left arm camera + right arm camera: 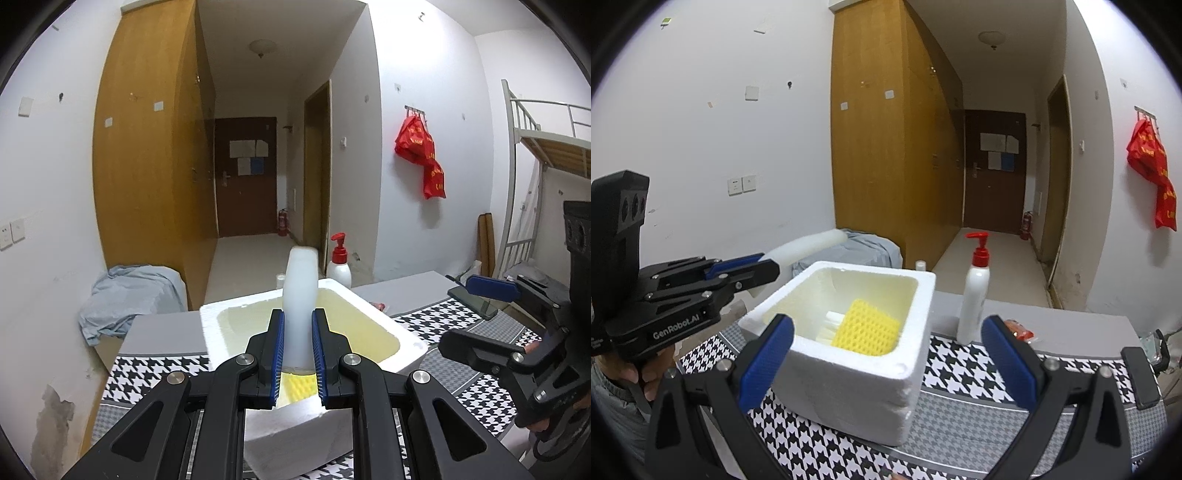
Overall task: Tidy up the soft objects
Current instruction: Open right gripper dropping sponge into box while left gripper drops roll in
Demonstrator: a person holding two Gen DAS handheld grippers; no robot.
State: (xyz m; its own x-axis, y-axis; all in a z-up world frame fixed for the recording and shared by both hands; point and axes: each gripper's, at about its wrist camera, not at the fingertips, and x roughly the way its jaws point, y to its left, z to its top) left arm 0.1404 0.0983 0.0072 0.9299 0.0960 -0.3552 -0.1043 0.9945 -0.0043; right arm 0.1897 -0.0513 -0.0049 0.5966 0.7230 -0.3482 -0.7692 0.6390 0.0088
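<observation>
White foam roll (300, 295), long and soft-looking, is clamped between the blue-padded fingers of the left gripper (298, 354), which squeeze it near its lower end. The roll is held over the rim of an open white foam box (849, 376); in the right wrist view it sticks out past the left gripper (753, 269) toward the wall, to the left of the box. Inside the box, a yellow foam net (866, 328) leans against the inner wall, with some white foam pieces (833, 325) just beside it. The box sits on a table covered by a black-and-white houndstooth cloth (960, 373). The right gripper (886, 365) is near the front of the box with its jaws spread wide and nothing between them. A white pump bottle (975, 295) with a red top stands upright on the table to the right of the box. A pale blue cloth (129, 295) is heaped beyond the table by the wall.
</observation>
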